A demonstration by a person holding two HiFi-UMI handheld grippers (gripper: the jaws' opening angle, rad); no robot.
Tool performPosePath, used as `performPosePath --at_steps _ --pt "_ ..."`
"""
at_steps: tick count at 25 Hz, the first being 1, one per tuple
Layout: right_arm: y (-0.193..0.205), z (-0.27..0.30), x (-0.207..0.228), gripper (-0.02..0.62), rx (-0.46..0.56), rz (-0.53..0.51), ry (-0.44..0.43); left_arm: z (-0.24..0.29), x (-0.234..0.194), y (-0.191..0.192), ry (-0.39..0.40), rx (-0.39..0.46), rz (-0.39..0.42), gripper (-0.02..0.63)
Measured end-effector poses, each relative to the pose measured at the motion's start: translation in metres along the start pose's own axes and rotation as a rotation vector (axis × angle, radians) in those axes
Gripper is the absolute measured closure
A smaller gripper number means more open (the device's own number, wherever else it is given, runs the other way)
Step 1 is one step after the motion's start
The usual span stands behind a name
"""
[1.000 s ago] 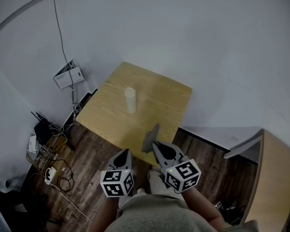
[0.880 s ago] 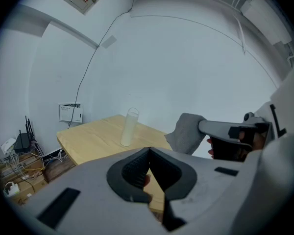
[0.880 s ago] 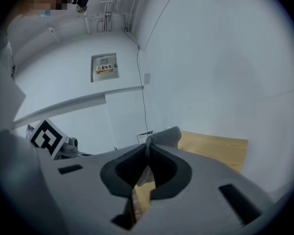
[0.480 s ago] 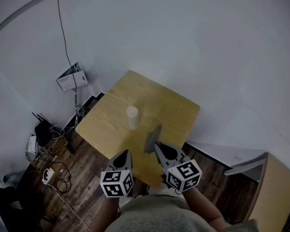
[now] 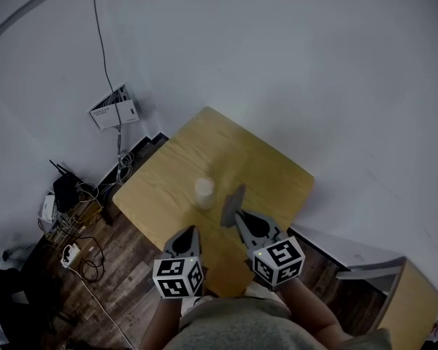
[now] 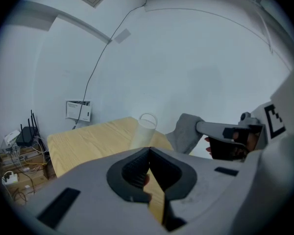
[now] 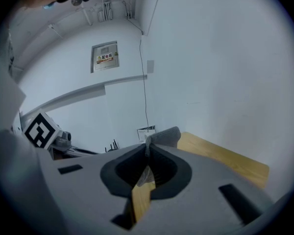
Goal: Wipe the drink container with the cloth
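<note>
Wooden table [image 5: 266, 172] holds cup [image 5: 204, 192] — right tongs [image 5: 237, 216] grip cloth [image 5: 232, 203].

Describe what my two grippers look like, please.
Both are alike: the left gripper and right gripper have smooth grey bodies tapering to pointed jaws lined with dark ribbed pads. Each carries a white cube printed with black square markers. No cables show. The person wears a pale greyish top.
</note>
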State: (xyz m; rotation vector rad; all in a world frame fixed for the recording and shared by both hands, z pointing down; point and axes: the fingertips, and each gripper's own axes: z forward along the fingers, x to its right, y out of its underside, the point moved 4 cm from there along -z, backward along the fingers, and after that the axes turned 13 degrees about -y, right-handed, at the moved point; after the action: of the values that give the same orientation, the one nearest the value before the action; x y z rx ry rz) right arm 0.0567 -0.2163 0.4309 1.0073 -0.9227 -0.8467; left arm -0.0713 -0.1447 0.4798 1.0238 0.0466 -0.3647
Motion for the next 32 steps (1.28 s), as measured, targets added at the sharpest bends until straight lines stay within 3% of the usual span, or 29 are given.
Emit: performPosePath --at_steps 11,22,32 --pt "-0.012 0.047 0.049 0.588 -0.059 -0.072 -0.09 0.027 -0.006 -0.005 -0.074 -0.01 -0.03 0.604" --pt "-0.014 0.081 0.053 0.588 -0.132 -0.162 -0.271 0.034 -0.005 0.002 -0.128 -0.012 -0.052 0.605" --pt "0.004 0.099 0.058 0.588 -0.186 -0.148 -0.33 0.039 -0.008 0.009 -0.163 -0.012 -0.078 0.604"
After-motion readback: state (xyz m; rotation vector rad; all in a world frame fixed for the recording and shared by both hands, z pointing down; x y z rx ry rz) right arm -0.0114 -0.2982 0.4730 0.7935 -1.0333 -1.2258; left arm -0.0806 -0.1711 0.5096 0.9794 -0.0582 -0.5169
